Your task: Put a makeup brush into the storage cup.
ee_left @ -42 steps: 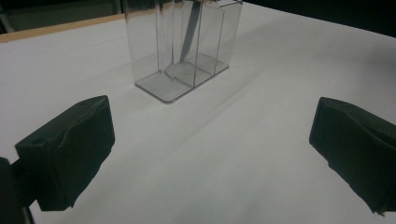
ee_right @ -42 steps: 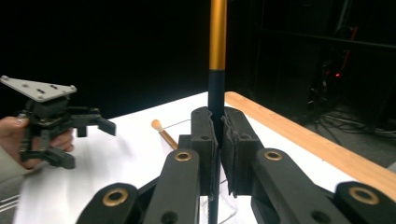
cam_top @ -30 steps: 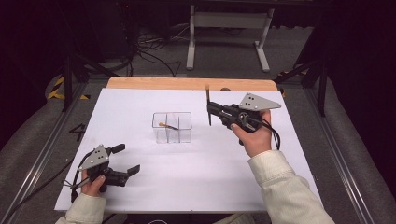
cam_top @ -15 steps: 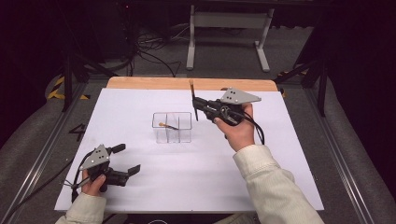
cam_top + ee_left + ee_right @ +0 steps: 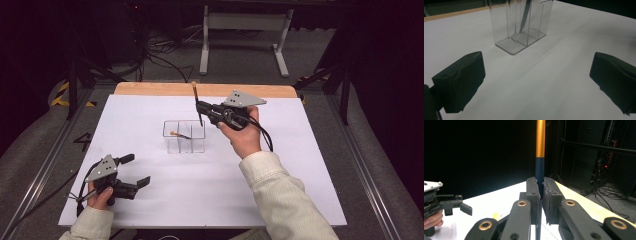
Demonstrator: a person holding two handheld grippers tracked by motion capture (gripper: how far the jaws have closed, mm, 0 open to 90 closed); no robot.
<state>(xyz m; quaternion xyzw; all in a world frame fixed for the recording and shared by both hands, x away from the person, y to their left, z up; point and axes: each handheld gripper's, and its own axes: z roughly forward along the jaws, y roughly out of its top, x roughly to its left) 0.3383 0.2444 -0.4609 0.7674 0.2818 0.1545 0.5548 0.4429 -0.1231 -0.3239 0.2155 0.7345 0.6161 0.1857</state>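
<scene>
My right gripper (image 5: 200, 111) clamps an upright pen (image 5: 196, 102) above the clear organizer (image 5: 184, 136); the right gripper view reveals its orange upper shaft and dark lower barrel. My left gripper (image 5: 131, 171), jaws apart and empty, rests on the white table (image 5: 300, 165) well short of the organizer.

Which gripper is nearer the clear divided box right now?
Right. The right gripper, shut on a thin stick, hangs just above the clear box. The left gripper rests open, well short of the box toward the table's near-left corner.
</scene>
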